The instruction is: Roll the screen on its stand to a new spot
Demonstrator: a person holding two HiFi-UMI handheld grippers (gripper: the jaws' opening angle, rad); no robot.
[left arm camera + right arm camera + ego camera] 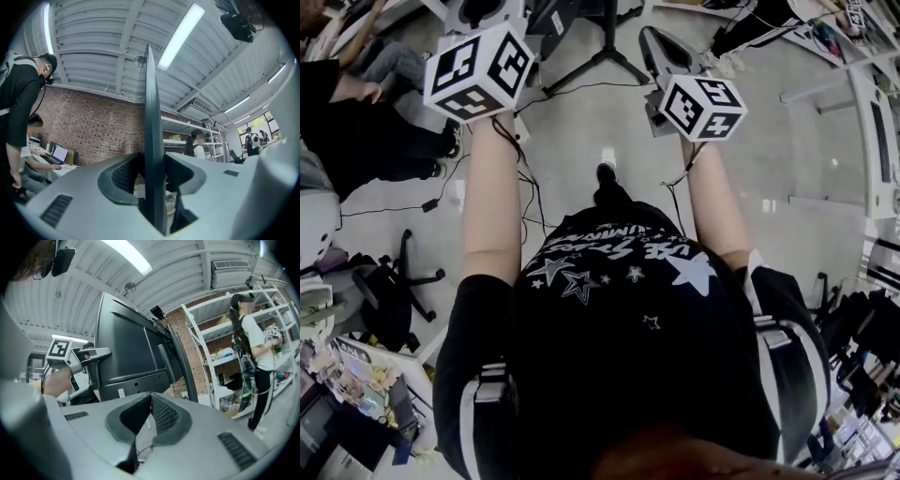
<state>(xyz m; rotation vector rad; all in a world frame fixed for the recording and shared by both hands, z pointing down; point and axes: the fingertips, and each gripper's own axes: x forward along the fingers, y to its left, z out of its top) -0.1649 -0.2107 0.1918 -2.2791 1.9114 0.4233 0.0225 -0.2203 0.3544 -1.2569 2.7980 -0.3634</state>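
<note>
The screen (126, 352) is a big dark panel on a stand, seen from its back in the right gripper view. In the left gripper view its thin edge (150, 117) stands upright between the pads, and my left gripper (152, 173) is shut on it. That same left gripper (89, 355), with its marker cube, grips the panel's left edge. My right gripper (149, 413) is shut on nothing, apart from the screen and level with its lower edge. From the head camera both grippers (483, 19) (656, 47) reach forward, with a stand's black legs (605, 52) on the floor between them.
A person sits at the left (356, 112), with an office chair (389, 291) near them. Cables (525, 187) trail over the grey floor. Another person (253, 343) stands by white shelves (211, 348) to the right of the screen. A brick wall (93, 126) lies behind.
</note>
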